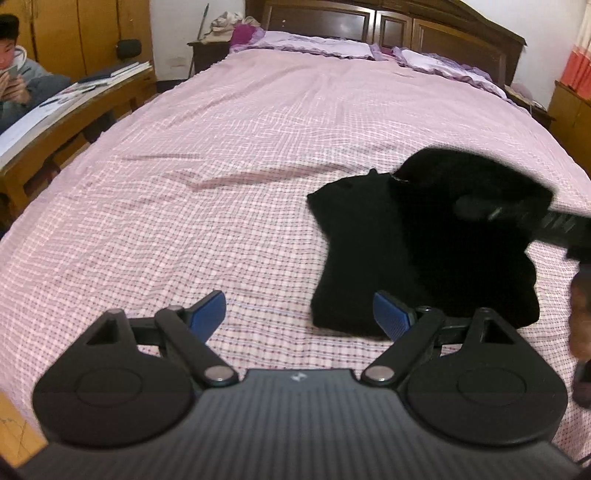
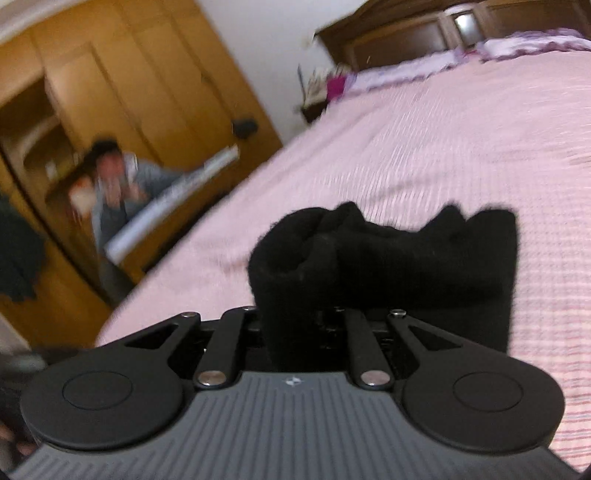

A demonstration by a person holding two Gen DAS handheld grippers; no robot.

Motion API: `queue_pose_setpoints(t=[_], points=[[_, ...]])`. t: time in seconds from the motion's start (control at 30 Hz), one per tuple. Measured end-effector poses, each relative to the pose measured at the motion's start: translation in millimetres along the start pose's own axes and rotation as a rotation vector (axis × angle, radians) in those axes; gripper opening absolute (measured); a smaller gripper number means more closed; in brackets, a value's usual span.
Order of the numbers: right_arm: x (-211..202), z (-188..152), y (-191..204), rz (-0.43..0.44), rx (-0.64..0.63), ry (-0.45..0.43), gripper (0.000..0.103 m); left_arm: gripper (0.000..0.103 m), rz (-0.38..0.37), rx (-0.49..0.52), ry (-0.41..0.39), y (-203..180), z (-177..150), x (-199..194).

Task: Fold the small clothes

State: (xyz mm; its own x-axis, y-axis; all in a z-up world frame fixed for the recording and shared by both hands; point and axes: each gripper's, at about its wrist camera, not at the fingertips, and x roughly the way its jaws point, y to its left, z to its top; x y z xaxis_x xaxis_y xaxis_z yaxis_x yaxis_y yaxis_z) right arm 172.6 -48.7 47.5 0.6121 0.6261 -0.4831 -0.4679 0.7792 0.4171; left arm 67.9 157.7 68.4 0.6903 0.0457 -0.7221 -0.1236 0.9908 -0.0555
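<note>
A small black garment [image 1: 406,251] lies on the pink checked bed [image 1: 221,166], right of centre in the left wrist view, one part of it lifted at the right. My left gripper [image 1: 300,314] is open, its blue pads wide apart just short of the garment's near left edge, holding nothing. My right gripper [image 1: 554,221] enters that view from the right, blurred, over the raised cloth. In the right wrist view the black garment [image 2: 388,266] is bunched up and hangs from my right gripper [image 2: 303,314], which is shut on it; the cloth hides the fingertips.
A person [image 1: 14,74] sits at the far left beside a wooden desk [image 1: 66,110] with papers. Purple pillows [image 1: 317,44] and a dark headboard [image 1: 388,22] lie at the far end of the bed. A wooden wardrobe [image 2: 129,74] stands behind the person.
</note>
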Motion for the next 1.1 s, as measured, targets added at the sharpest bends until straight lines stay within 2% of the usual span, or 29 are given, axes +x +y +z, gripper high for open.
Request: queue_pose_setpoints(t=[0.1,0.2,0.33,0.4,0.6,0.87,0.97,1.1], points=[[28.3,-18.0,14.0,-0.039,-0.038,0.086,0.016,0.088,0.001,0.001,0.007,3.5,-1.9,4.0],[43.7,-33.4,16.6,-0.04,-0.041,0.105,0.033,0.088,0.0,0.016,0.008,2.2,-0.6,7.3],[34.2,-34.9,16.9,0.02,-0.012,0.099,0.06,0.088,-0.015,0.032,-0.015,-2.0,7.3,9.8],[24.7,-31.4,14.8,0.037,0.009,0.1,0.065,0.088,-0.027,0.043,-0.028,-6.7,11.6,9.9],[-44.1,-38.2,7.3,-0.016,0.066,0.044,0.074,0.088,-0.067,0.128,-0.092,-36.6,25.5,8.5],[-117.3,-56.3,-30.8,-0.158,0.187,-0.05,0.083,0.088,-0.133,0.315,-0.129,-98.8,27.1,36.9],[-128.9,-68.5,-44.8,-0.181,0.243,-0.082,0.085,0.088,-0.086,0.366,-0.147,-122.9,22.8,56.6],[-124.5,-81.4,-55.0,-0.245,0.283,-0.093,0.086,0.087,-0.049,0.4,-0.173,-144.5,18.1,86.1]])
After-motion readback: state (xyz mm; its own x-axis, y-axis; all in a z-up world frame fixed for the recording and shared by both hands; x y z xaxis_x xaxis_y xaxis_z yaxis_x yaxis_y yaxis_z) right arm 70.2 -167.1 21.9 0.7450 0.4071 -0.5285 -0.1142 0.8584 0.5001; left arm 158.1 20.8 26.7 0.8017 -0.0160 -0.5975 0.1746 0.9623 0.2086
